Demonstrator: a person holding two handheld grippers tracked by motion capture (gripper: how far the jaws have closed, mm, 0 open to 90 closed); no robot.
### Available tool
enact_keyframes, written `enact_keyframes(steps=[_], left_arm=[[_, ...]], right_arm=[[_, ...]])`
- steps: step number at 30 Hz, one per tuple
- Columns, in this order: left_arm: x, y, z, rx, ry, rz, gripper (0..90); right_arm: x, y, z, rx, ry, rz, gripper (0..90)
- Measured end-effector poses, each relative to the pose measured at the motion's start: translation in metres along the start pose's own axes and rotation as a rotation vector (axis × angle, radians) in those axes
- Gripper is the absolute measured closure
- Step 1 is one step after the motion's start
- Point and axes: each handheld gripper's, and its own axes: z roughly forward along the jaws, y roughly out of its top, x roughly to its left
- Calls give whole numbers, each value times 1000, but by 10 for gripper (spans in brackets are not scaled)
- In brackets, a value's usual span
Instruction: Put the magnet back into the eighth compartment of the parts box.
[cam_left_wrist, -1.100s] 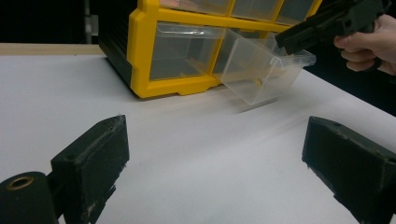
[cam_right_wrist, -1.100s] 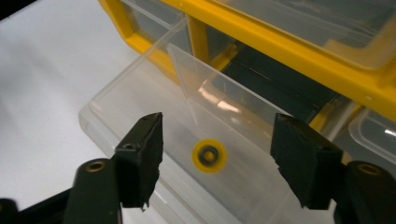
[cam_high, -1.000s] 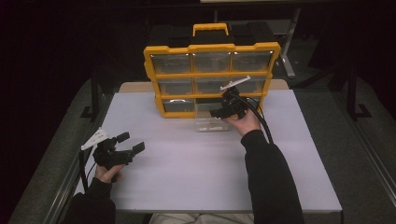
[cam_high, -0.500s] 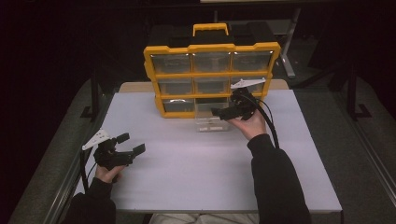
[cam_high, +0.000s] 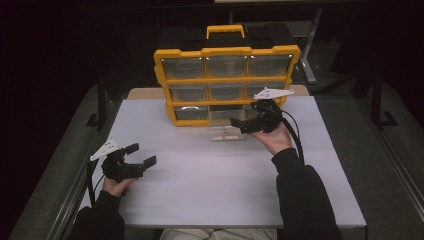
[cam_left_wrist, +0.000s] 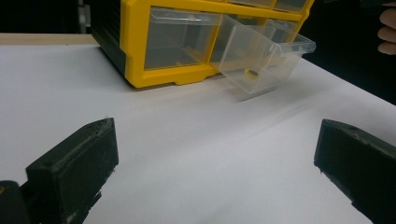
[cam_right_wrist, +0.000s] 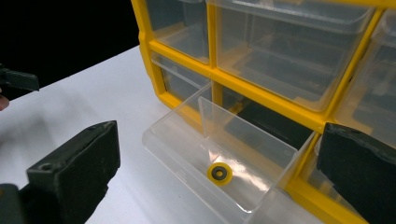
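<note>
A yellow organizer (cam_high: 227, 82) with clear drawers stands at the back of the white table (cam_high: 215, 185). Its bottom middle drawer (cam_high: 227, 131) is pulled out onto the table. A small yellow ring (cam_right_wrist: 219, 173) lies on that drawer's floor, and the same ring (cam_left_wrist: 252, 73) shows through the drawer wall (cam_left_wrist: 266, 56) in the left gripper view. My right gripper (cam_high: 242, 125) hovers just right of the drawer, open; its jaws have just been opening and nothing is between them. My left gripper (cam_high: 141, 154) rests low near the table's left edge, open and empty.
The other drawers (cam_right_wrist: 285, 42) are pushed in and look empty. White tabletop stretches between the two grippers and toward the front edge. Dark floor and metal stand legs (cam_high: 380, 100) surround the table.
The right gripper has drawn back to the right and slightly up from the pulled-out drawer, its jaws now wider. The left gripper has stayed put.
</note>
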Motion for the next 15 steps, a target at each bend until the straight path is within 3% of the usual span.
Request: enact_keyframes(steps=[10, 15], left_arm=[[0, 0, 0, 2, 2, 0, 0], [-1, 0, 0, 6, 0, 8, 0]], right_arm=[[10, -7, -21, -53, 15, -25, 0], [9, -18, -29, -67, 12, -10, 0]])
